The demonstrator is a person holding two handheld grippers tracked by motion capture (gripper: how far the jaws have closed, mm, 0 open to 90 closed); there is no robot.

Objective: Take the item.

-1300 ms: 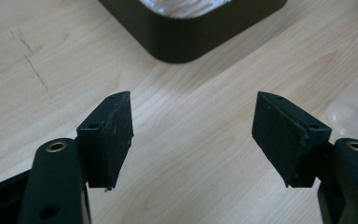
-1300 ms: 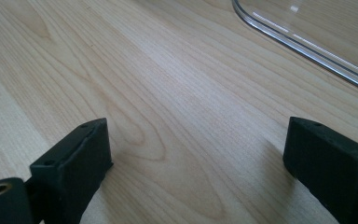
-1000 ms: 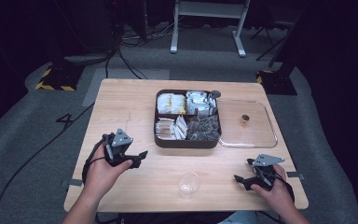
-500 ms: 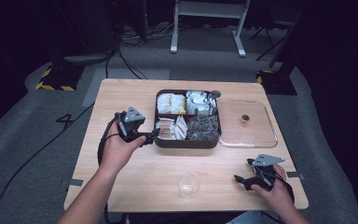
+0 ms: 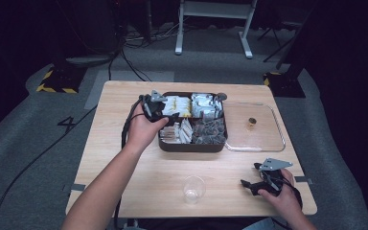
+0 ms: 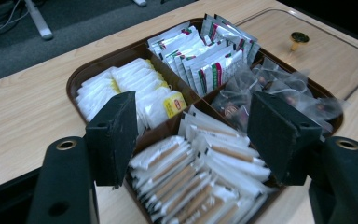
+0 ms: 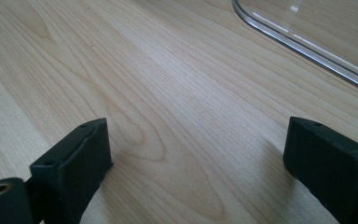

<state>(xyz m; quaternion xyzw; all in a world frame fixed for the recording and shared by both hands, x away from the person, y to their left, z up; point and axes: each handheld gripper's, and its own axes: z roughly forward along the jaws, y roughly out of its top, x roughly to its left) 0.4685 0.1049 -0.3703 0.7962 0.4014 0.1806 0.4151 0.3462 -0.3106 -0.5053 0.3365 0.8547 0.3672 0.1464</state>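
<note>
Left gripper point(image 5: 171, 120): you held it over the brown tray's point(image 5: 191, 146) left half, jaws apart and just closing a little, with nothing between them.
Sachets point(image 6: 200, 172): the white-and-tan packets lay in the tray's near-left compartment, directly below your left jaws.
Right gripper point(image 5: 250, 178): you rested it on the table point(image 5: 124, 163) near the front right corner, jaws wide and holding nothing.
Plastic cup point(image 5: 193, 188): it stood upright near the front edge.
Clear lid point(image 5: 256, 127): it lay flat beside the tray.

Dark brown tray point(image 5: 191, 146), white sachets with yellow tags point(image 6: 135, 91), pale wood-grain table point(image 5: 139, 187), black jaws
</note>
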